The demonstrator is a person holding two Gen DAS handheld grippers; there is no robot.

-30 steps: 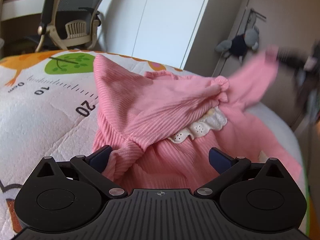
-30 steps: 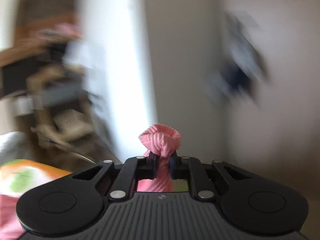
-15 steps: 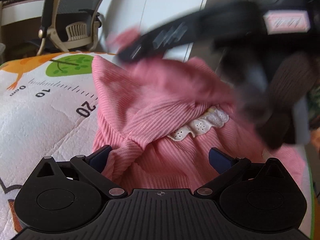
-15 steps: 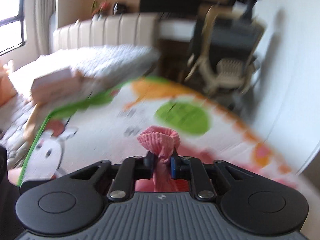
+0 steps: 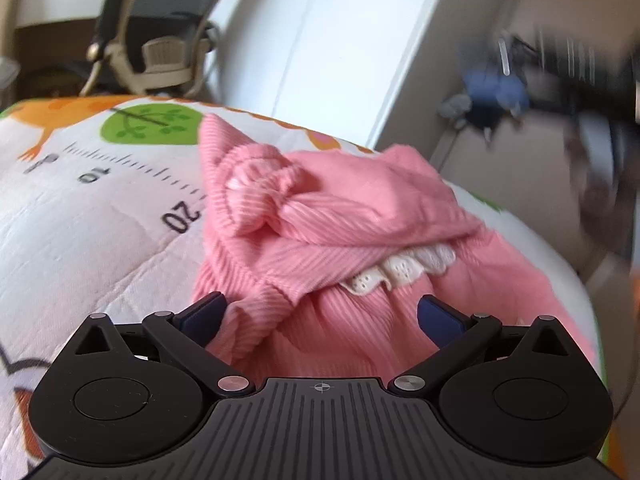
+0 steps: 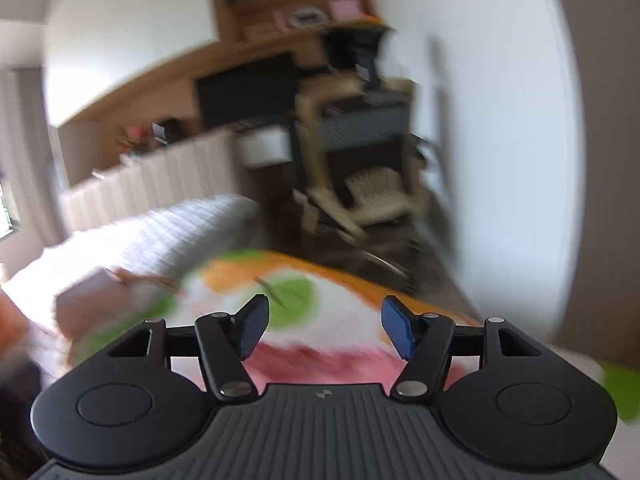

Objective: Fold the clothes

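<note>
Pink ribbed garment, white lace trim, bunched on a quilted play mat printed with ruler marks and a green tree. Left claw spread wide, garment between its blue pads. Office chair far left; stuffed toy far right, blurred.

Each hand-held gripper — black ribbed body, blue pads, silver screws.

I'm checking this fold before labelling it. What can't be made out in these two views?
- Left wrist view: the near hem of the pink ribbed garment is hidden behind the left tongs.
- Left wrist view: the dark shape at the upper right is motion-blurred.
- Right wrist view: the pink fabric below the right tongs is smeared; the whole room is blurred.
</note>
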